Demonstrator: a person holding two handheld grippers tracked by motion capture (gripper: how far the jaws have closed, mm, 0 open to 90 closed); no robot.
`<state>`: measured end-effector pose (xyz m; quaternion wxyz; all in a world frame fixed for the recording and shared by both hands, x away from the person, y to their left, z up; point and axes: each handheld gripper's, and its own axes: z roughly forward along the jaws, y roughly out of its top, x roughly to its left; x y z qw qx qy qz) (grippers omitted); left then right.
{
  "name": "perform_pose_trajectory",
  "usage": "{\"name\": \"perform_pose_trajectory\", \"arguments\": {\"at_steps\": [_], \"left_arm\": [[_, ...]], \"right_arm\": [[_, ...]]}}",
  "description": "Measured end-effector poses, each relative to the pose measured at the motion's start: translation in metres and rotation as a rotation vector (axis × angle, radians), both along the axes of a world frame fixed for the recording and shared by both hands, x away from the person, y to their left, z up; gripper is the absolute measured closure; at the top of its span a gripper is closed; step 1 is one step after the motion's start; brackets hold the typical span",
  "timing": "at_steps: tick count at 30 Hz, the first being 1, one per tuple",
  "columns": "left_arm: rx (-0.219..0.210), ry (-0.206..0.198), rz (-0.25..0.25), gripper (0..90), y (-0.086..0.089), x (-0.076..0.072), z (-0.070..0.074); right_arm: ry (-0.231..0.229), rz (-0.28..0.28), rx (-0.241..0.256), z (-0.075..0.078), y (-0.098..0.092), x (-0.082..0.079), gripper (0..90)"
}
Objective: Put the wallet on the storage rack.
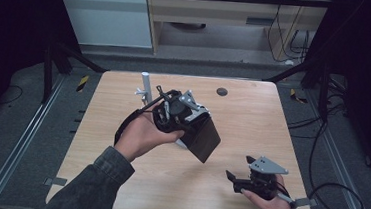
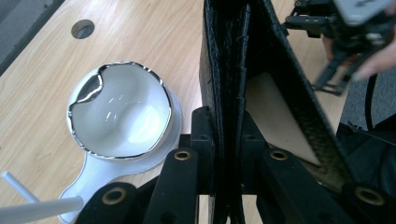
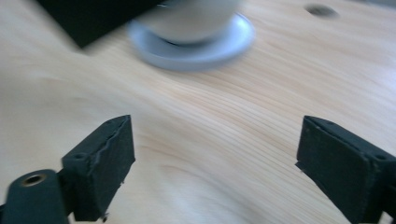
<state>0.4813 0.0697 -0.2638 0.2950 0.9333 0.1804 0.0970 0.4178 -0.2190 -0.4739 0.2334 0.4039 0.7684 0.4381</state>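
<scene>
Clamping a black wallet (image 2: 243,60) with no readable writing, left gripper (image 2: 227,140), right gripper (image 3: 215,163) wide open, empty.

Left gripper (image 1: 199,128) clamped — right gripper (image 1: 240,176) agape

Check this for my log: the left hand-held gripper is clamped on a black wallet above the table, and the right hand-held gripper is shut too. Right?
Not quite. The left hand-held gripper is clamped on the black wallet, but the right hand-held gripper is open: the right gripper view shows its jaws wide apart, with bare table between them.
</scene>
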Motion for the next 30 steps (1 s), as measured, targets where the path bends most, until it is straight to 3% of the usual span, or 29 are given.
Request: {"name": "perform_pose_trajectory", "arguments": {"at_steps": [4, 8, 11, 19, 22, 30], "left_arm": [[0.006, -0.008, 0.015, 81.0, 0.002, 0.005, 0.007], [0.0, -0.005, 0.035, 80.9, 0.006, 0.011, 0.008], [-0.001, -0.007, 0.049, 81.0, 0.009, 0.015, 0.01], [-0.004, -0.022, 0.081, 80.9, 0.014, 0.024, 0.018], [-0.013, -0.031, 0.089, 80.9, 0.014, 0.026, 0.022], [-0.018, -0.048, 0.119, 81.0, 0.014, 0.037, 0.029]], "right_arm": [[0.065, -0.147, 0.001, -0.009, -0.016, 0.018, 8.9], [0.139, -0.216, -0.04, -0.024, -0.027, 0.029, 8.8], [0.175, -0.235, -0.042, -0.03, -0.032, 0.034, 8.6], [0.2, -0.25, -0.064, -0.036, -0.03, 0.045, 7.7], [0.189, -0.242, -0.093, -0.038, -0.028, 0.045, 6.9], [0.19, -0.249, -0.097, -0.039, -0.027, 0.044, 5.9]]}}
